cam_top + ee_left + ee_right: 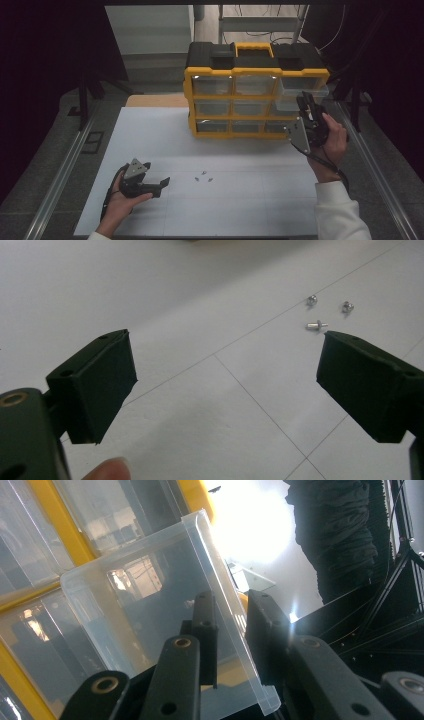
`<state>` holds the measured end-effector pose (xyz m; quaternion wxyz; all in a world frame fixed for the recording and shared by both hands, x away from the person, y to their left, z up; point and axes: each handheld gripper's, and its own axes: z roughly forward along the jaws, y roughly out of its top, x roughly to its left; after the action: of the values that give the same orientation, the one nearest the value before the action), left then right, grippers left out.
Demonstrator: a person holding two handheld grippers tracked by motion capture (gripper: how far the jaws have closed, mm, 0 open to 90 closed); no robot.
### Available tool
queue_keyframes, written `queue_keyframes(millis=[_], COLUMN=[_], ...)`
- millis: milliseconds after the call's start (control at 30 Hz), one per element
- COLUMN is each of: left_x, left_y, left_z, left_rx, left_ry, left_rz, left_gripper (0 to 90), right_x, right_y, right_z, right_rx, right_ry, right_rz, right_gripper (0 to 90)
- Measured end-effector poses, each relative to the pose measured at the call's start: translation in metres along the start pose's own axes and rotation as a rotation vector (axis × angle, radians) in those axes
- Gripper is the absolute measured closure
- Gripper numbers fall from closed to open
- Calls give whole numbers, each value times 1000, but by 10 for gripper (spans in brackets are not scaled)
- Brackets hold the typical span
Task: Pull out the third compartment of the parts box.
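The step in hand looks like pulling a drawer out of the yellow-and-black organiser [255, 90], which stands at twelve o'clock on the white worktop [240, 200]. The right tongs [306, 106] pinch the front wall of the clear drawer [300, 92], the one at the cabinet's upper right, at about one o'clock from the worktop's middle; in the right gripper view the thin rim of the drawer [150, 610] stands between the two black jaws, one inside the wall and one outside, and it sits partly slid out of its bay. The left tongs [159, 184] rest at about eight o'clock, jaws spread wide and empty, pointing toward three small screws [202, 176] that lie loose near the middle; in the left gripper view the screws [325, 312] show as shiny metal with round heads, one lying on its side. Judging from this, the next move calls for a straight, level pull so that the drawer doesn't jam in its bay, while the left tongs would need a very narrow, careful pinch for such tiny parts. The drawer is smooth, glossy, see-through plastic with rounded corners; the cabinet frame is hard yellow plastic with a black top and handle; the worktop is matt white with faint ruled lines.
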<state>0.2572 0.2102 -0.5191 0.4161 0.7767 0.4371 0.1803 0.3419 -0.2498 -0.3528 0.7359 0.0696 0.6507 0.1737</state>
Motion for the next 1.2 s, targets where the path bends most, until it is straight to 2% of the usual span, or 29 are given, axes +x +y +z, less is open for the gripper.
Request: queue_keyframes(millis=[667, 1200], left_x=[0, 0], left_y=[0, 0], left_z=[0, 0], left_rx=[0, -2], left_ry=[0, -1], left_rz=[0, -1], left_gripper=[95, 95], right_x=[1, -1], right_y=[-5, -3], right_z=[-2, -13], right_rx=[-12, -18], right_ry=[-1, -13], right_rz=[8, 12], right_gripper=[752, 756])
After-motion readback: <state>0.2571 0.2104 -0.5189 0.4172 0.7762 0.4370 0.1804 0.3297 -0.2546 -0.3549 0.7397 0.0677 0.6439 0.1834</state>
